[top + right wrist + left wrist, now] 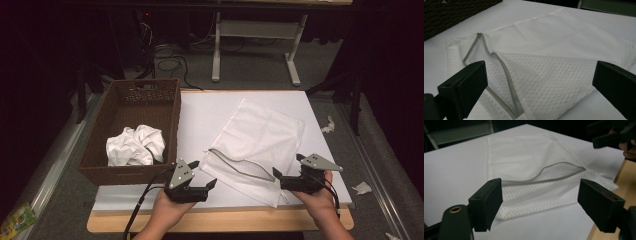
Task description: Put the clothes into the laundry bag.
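White mesh-cloth bag (260, 145); woven wicker basket (170, 120); matt blk plastic jaws.

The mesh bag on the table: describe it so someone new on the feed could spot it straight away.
Start at the white table top with the brown wicker basket at its left edge. The mesh bag lies flat to the right of that basket, between the left gripper and the right gripper. Unlike the crumpled white cloth inside the basket, it is netted, with a grey zipper gaping open.
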